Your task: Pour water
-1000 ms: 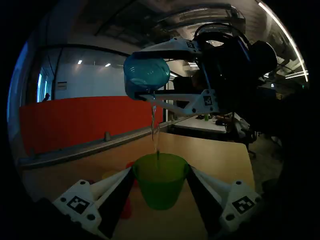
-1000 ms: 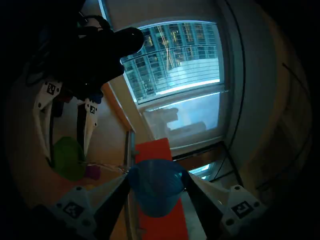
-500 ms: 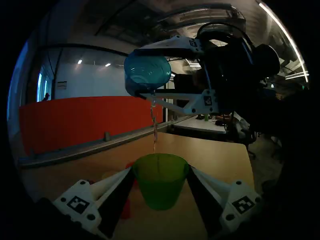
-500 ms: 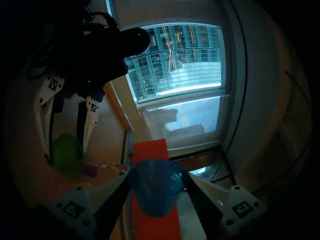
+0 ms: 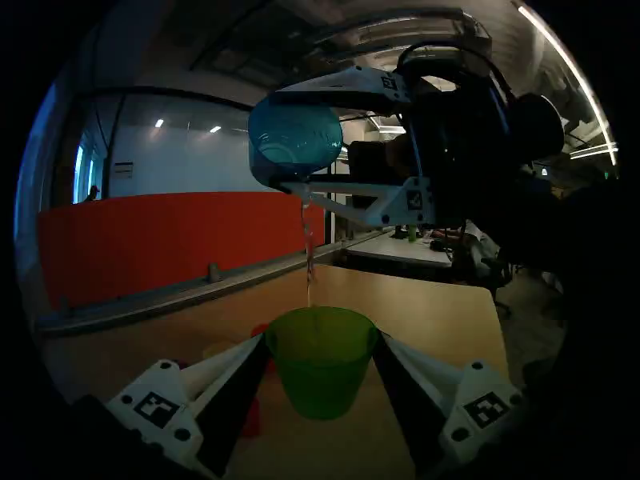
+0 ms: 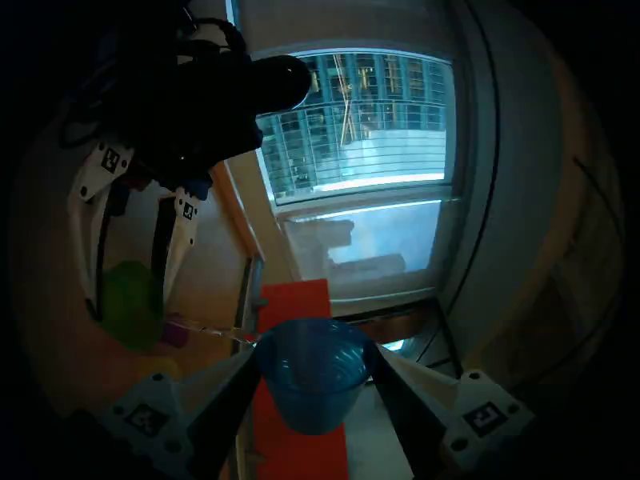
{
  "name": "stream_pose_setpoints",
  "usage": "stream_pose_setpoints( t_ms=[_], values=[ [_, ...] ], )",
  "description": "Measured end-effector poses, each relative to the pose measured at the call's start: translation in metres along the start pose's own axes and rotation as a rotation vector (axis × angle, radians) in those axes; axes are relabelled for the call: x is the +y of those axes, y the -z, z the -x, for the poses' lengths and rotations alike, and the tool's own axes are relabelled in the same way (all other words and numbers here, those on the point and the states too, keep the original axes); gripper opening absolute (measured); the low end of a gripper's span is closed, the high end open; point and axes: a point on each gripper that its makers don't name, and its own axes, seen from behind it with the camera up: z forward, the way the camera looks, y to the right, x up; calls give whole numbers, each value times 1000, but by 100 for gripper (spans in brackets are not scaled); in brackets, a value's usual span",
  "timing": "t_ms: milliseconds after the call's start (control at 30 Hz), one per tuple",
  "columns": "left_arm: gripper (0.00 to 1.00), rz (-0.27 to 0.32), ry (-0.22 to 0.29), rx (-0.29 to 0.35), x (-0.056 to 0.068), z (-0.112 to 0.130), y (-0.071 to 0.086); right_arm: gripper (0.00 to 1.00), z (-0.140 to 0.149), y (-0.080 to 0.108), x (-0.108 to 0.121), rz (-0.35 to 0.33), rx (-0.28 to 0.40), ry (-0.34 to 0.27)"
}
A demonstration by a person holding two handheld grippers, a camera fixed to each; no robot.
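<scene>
Left gripper (image 5: 320, 356) is clamped on a green cup (image 5: 322, 372), both fingers pressed on its sides; the cup is upright, just above a light wood table (image 5: 432, 312). Right gripper (image 6: 314, 360) is likewise closed on a blue cup (image 6: 312, 380), one finger on each side. In the left gripper view the blue cup sits higher than the green one, tipped over with its mouth turned toward the camera, and the white fingers of the other gripper pinch it from above and below. A thin water stream (image 5: 308, 256) falls from the blue cup's lower lip into the green cup's open mouth. The hand behind the blue cup is dark and hard to make out. A small red object (image 5: 254, 408) sits on the table beside the left finger, partly hidden. An orange partition (image 5: 160, 236) runs along the far table edge. The right gripper view has a large window (image 6: 360, 136) with buildings outside.
</scene>
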Motion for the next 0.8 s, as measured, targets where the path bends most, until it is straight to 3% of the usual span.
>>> stream_pose_setpoints(
  t_ms=[800],
  values=[
    [88,0,4,2,0,0,0,92,-7,-1,4,16,-2,96]
  ],
)
